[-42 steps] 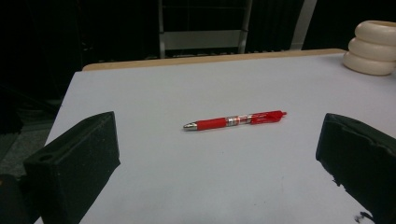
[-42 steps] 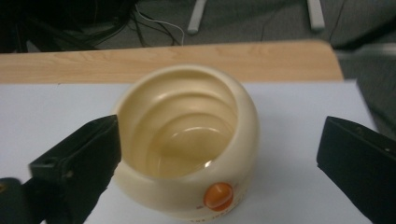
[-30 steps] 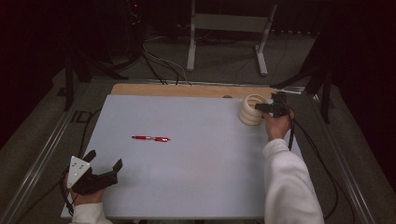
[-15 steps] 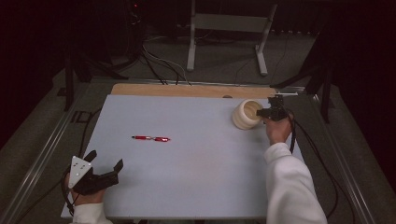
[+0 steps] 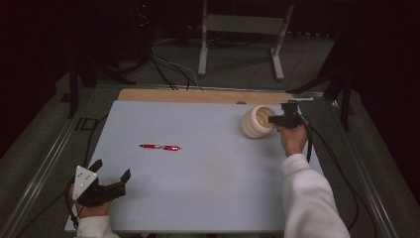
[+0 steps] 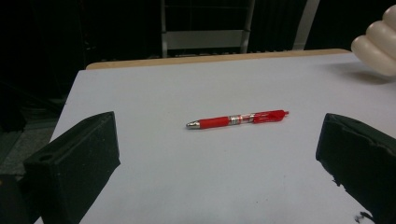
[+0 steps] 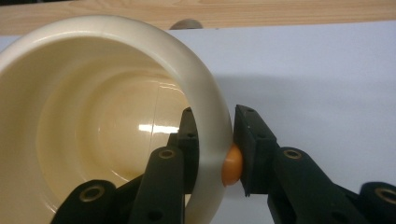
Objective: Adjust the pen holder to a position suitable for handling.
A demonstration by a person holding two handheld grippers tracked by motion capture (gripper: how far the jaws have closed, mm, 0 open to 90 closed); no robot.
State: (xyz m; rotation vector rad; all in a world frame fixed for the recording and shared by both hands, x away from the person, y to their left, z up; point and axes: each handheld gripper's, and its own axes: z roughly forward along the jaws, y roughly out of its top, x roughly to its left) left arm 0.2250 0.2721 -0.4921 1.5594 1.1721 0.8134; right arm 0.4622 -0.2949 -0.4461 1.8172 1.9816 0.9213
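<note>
A cream ribbed cup [image 5: 255, 121] lies tipped at the far right of the grey table [image 5: 208, 198], its mouth turned toward my right gripper [image 5: 274, 119]. In the right gripper view that gripper [image 7: 215, 135] is shut on the cup [image 7: 93, 116] at its rim, one jaw inside and one outside, with a small orange bump [image 7: 232, 164] pressed against the outer jaw. A red pen [image 5: 159, 147] lies flat left of the middle. My left gripper [image 5: 111, 169] rests open at the near left corner; in its own view the left gripper [image 6: 219, 144] faces the pen [image 6: 236, 119], well short of it.
A wooden strip [image 5: 198, 95] runs along the table's far edge. Behind it stand a metal frame [image 5: 237, 25] and cables on the dark floor. Rails flank both sides of the table. The cup [image 6: 378, 42] shows at the top right of the left gripper view.
The cup stood upright a second ago; it has been tipped over and now lies tilted with the right gripper clamped on its rim. The left gripper and the pen have not moved.
</note>
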